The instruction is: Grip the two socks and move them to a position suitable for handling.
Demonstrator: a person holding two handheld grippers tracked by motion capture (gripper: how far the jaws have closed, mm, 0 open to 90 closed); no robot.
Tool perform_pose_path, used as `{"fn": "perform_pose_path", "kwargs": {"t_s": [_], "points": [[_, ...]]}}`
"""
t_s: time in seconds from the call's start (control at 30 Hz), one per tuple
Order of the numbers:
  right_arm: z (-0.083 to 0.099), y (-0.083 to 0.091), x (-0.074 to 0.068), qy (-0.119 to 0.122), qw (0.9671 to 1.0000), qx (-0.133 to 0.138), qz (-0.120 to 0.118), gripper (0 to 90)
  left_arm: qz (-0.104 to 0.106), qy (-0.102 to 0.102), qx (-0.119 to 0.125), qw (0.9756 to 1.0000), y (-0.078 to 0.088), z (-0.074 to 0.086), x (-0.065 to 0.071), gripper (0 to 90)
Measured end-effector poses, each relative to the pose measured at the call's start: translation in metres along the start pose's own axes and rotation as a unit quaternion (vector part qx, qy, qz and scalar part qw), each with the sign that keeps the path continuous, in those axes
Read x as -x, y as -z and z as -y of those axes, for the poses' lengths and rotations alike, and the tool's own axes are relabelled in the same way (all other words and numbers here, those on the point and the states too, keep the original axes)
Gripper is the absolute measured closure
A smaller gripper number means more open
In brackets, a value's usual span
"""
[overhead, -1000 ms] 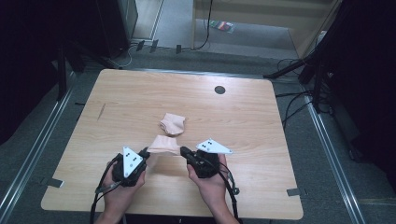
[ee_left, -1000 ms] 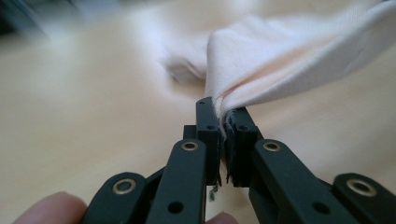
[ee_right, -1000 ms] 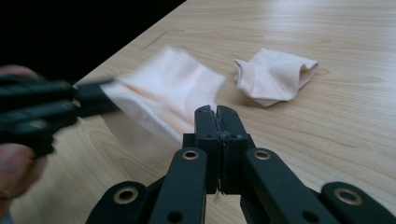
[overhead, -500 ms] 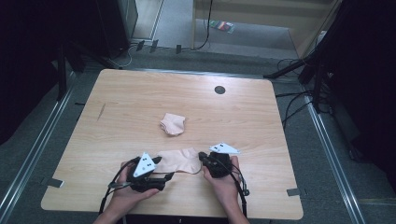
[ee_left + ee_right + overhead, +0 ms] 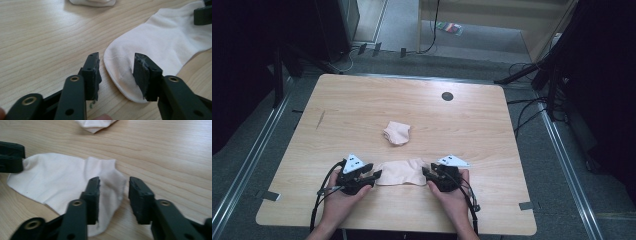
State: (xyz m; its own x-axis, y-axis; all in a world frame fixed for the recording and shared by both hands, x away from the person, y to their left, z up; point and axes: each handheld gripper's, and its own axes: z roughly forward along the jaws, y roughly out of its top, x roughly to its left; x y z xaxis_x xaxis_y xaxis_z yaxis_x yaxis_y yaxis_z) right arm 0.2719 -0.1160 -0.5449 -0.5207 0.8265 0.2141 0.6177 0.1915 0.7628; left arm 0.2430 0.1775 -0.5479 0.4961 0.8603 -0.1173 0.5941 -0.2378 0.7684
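- The left gripper [image 5: 373,175] sits low on the table [image 5: 492,130], in the person's left hand [image 5: 341,199], at the left end of the flat sock [image 5: 401,172].
- Its jaws stand apart and have just been closing a little; the sock's rounded toe end [image 5: 125,75] lies between them, loose, with a gap beside the left pad [image 5: 93,75], so nothing is pinched.
- The flat sock lies spread on the wood between the two grippers, its ends reaching into both sets of jaws.
- A second sock [image 5: 397,133], bunched up, lies beyond the flat one, farther from both grippers and apart from them.
- The right gripper [image 5: 426,172] rests at the sock's right end, in the right hand [image 5: 453,196].
- Its jaws are spread and have just been opening; the sock's cuff edge [image 5: 113,187] lies between them, clear of the right pad [image 5: 137,195], unpinched.
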Motion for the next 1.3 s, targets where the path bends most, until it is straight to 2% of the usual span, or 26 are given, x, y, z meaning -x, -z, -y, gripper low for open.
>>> {"fn": "perform_pose_path", "kwargs": {"t_s": [0.03, 0.07, 0.13, 0.17, 0.33, 0.37, 0.4, 0.43, 0.47, 0.53, 0.57, 0.6, 0.63, 0.67, 0.7, 0.73, 0.83, 0.87, 0.9, 0.93, 0.97, 1.0, 1.03, 1.1, 1.13, 1.3], "points": [[0.001, -0.002, -0.005, 0.008, 0.9999, -0.003, -0.005, 80.1, -0.002, 0.000, -0.002, 1.0000, -0.001, 0.000, 0.001, 64.7], [0.001, -0.002, -0.006, 0.012, 0.9999, -0.001, -0.003, 85.3, -0.005, -0.005, -0.005, 1.0000, -0.002, -0.001, 0.002, 70.9], [0.001, 0.000, -0.006, 0.000, 0.9999, 0.000, -0.013, 87.5, 0.003, -0.012, -0.008, 0.9999, 0.000, -0.001, 0.001, 85.2], [0.001, 0.002, -0.005, -0.003, 0.9999, 0.000, -0.016, 87.8, 0.003, -0.012, -0.008, 0.9999, 0.000, -0.001, 0.001, 87.7], [0.001, 0.013, 0.001, -0.014, 0.9997, 0.005, -0.018, 88.5, 0.016, -0.011, 0.013, 0.9997, 0.013, -0.005, -0.011, 90.0], [0.001, 0.018, 0.002, -0.016, 0.9998, 0.007, -0.013, 88.7, 0.004, -0.026, 0.018, 0.9995, 0.019, -0.006, -0.014, 90.0], [0.001, 0.018, 0.002, -0.016, 0.9998, 0.007, -0.013, 88.7, 0.004, -0.026, 0.018, 0.9995, 0.019, -0.006, -0.014, 90.0], [0.001, 0.020, 0.001, -0.017, 0.9997, 0.009, -0.013, 88.9, -0.009, -0.038, 0.018, 0.9991, 0.023, -0.007, -0.015, 90.0], [0.001, 0.023, 0.000, -0.007, 0.9999, 0.010, 0.002, 89.3, -0.014, -0.037, 0.020, 0.9990, 0.029, -0.007, -0.018, 90.0], [0.001, 0.025, 0.000, -0.011, 0.9999, 0.009, 0.009, 89.4, -0.012, -0.032, 0.024, 0.9991, 0.031, -0.006, -0.021, 90.0], [0.001, 0.028, 0.004, -0.026, 0.9996, 0.009, 0.007, 89.4, 0.016, -0.016, 0.023, 0.9995, 0.030, -0.006, -0.024, 90.0], [0.002, 0.028, 0.004, -0.032, 0.9995, 0.005, 0.005, 89.4, 0.040, -0.018, 0.024, 0.9988, 0.029, -0.005, -0.023, 90.0], [0.003, 0.027, 0.004, -0.036, 0.9993, -0.001, 0.000, 89.3, 0.047, -0.027, 0.020, 0.9983, 0.027, -0.003, -0.020, 90.0], [0.003, 0.027, 0.004, -0.036, 0.9993, -0.001, 0.000, 89.3, 0.047, -0.027, 0.020, 0.9983, 0.027, -0.003, -0.020, 90.0], [0.005, 0.025, 0.003, -0.039, 0.9992, -0.002, -0.011, 89.2, 0.065, -0.022, 0.018, 0.9975, 0.024, -0.002, -0.016, 90.0], [0.009, 0.020, -0.002, -0.028, 0.9994, -0.009, -0.018, 89.0, 0.072, -0.022, 0.013, 0.9971, 0.020, -0.001, -0.011, 90.0], [0.011, 0.016, -0.006, -0.017, 0.9996, -0.019, -0.011, 88.5, 0.066, -0.025, 0.009, 0.9975, 0.016, 0.001, -0.006, 89.3], [0.012, 0.014, -0.006, -0.011, 0.9996, -0.021, -0.013, 79.9, 0.066, -0.024, 0.008, 0.9975, 0.015, 0.002, -0.006, 75.0], [0.012, 0.013, -0.005, -0.010, 0.9996, -0.021, -0.017, 68.3, 0.055, -0.017, 0.012, 0.9983, 0.012, 0.004, -0.008, 61.8], [0.012, 0.013, -0.005, -0.010, 0.9996, -0.021, -0.017, 68.3, 0.055, -0.017, 0.012, 0.9983, 0.012, 0.004, -0.008, 52.7], [0.013, 0.014, -0.003, -0.008, 0.9999, -0.005, -0.012, 53.4, 0.047, -0.014, 0.030, 0.9983, 0.014, 0.005, -0.011, 45.6], [0.013, 0.014, -0.003, -0.008, 0.9999, -0.005, -0.012, 53.4, 0.047, -0.014, 0.030, 0.9983, 0.014, 0.005, -0.011, 41.1], [0.011, 0.018, -0.001, -0.011, 0.9998, 0.012, -0.012, 44.9, 0.048, -0.005, 0.052, 0.9975, 0.017, 0.003, -0.016, 35.1], [0.010, 0.019, -0.001, -0.012, 0.9997, 0.018, -0.010, 42.7, 0.048, 0.004, 0.060, 0.9970, 0.019, 0.003, -0.020, 32.7], [0.009, 0.021, 0.001, -0.010, 0.9995, 0.030, -0.005, 39.3, 0.046, 0.010, 0.065, 0.9968, 0.019, 0.002, -0.023, 28.2], [0.008, 0.023, 0.003, -0.009, 0.9991, 0.042, 0.003, 38.6, 0.027, 0.031, 0.080, 0.9959, 0.023, 0.002, -0.036, 23.2]]}}
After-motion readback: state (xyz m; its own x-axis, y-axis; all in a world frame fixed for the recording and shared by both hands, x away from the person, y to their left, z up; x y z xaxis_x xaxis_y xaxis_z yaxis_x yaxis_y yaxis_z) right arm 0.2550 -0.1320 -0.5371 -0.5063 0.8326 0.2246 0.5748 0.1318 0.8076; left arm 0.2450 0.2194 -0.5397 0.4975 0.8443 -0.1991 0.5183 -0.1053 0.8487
